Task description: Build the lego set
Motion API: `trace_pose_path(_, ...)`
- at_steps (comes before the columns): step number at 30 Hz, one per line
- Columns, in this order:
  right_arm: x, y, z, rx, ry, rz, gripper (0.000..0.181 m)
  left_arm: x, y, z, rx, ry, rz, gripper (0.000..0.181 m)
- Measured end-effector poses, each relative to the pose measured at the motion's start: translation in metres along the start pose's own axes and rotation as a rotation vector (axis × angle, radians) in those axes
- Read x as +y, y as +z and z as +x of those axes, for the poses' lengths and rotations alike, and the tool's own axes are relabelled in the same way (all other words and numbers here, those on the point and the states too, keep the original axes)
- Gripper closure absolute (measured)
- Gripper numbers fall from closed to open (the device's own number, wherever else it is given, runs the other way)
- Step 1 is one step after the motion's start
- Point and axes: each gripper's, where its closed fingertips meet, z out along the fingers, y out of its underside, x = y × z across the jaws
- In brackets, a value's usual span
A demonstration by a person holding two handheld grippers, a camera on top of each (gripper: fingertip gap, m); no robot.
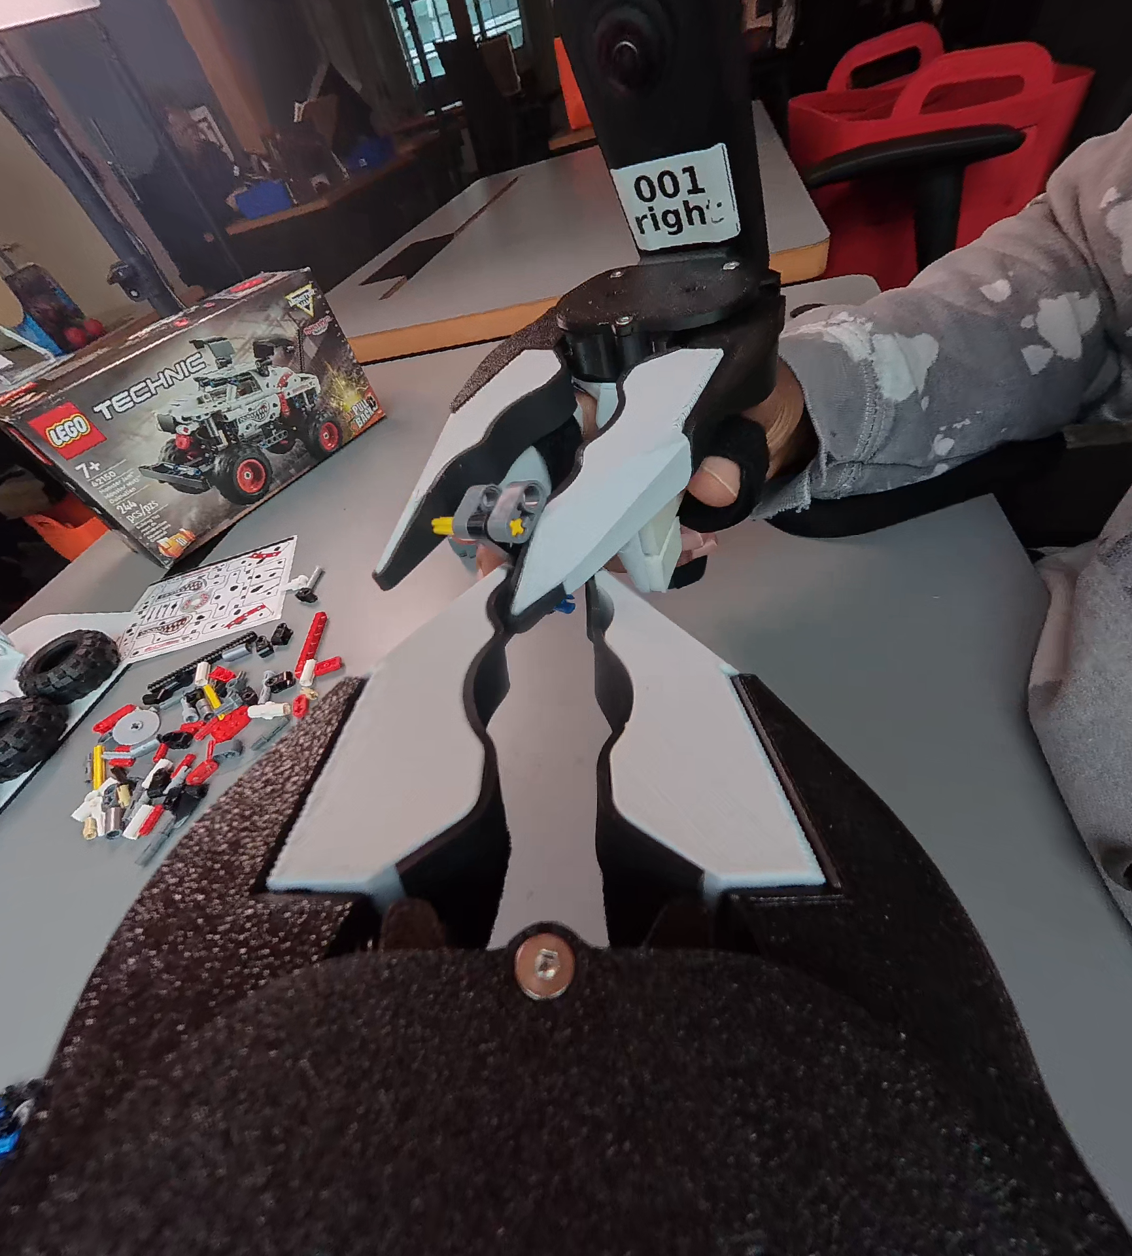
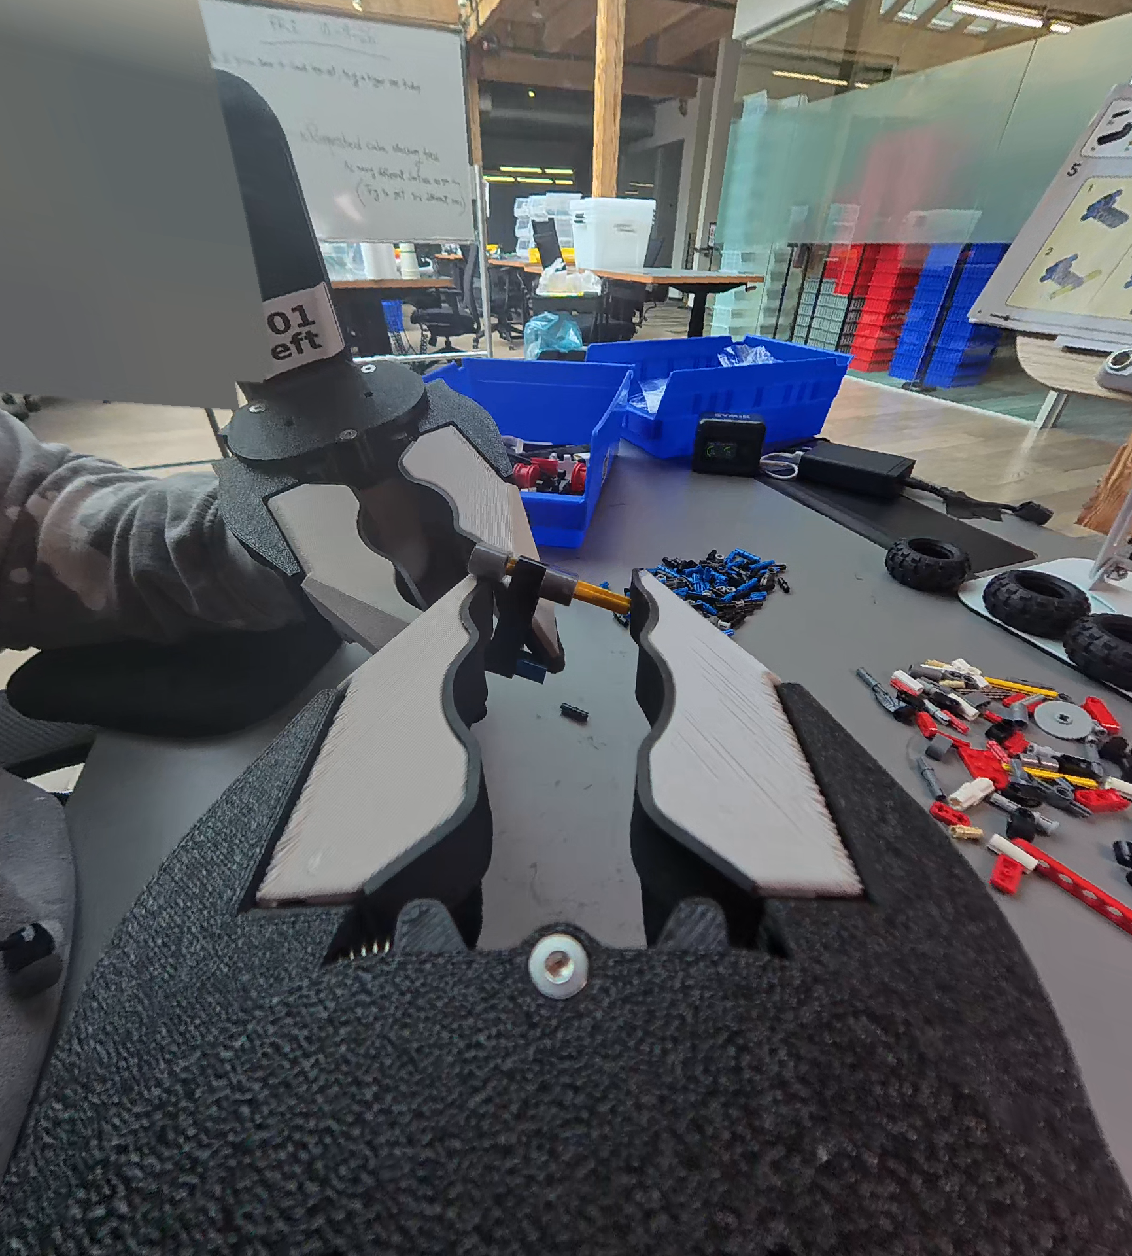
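Note:
My right gripper (image 2: 553, 588) is shut endwise on a small assembly held above the grey table (image 2: 821, 612). The assembly is a yellow axle (image 2: 600, 597) carrying grey bushes (image 2: 488, 561) and a hanging black beam (image 2: 515, 605). In the left wrist view the right gripper (image 1: 454, 595) shows from the front with the grey connector (image 1: 502, 506) between its fingers. My left gripper (image 1: 547, 588) meets it from the opposite side. Its jaws are closed to a narrow gap on a blue pin (image 1: 564, 602) at the beam's lower end (image 2: 529, 669). The right finger hides part of that contact.
Loose red, black and grey parts (image 2: 1038, 768) and black tyres (image 2: 1035, 601) lie to the right. A blue-black pin pile (image 2: 712, 581), blue bins (image 2: 549, 421) and the propped instruction booklet (image 2: 1106, 224) stand beyond. The set box (image 1: 196, 414) and sticker sheet (image 1: 216, 605) lie far left. The tips of both grippers are at nearly the same place.

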Motion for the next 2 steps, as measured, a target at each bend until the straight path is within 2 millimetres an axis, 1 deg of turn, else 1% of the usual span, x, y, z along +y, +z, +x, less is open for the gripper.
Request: trace_pose_path(2,0.0008,-0.0006,0.0015,-0.004,0.037,-0.004,0.133,0.0033,-0.0006,-0.006,-0.053,0.04,-0.021,0.161)
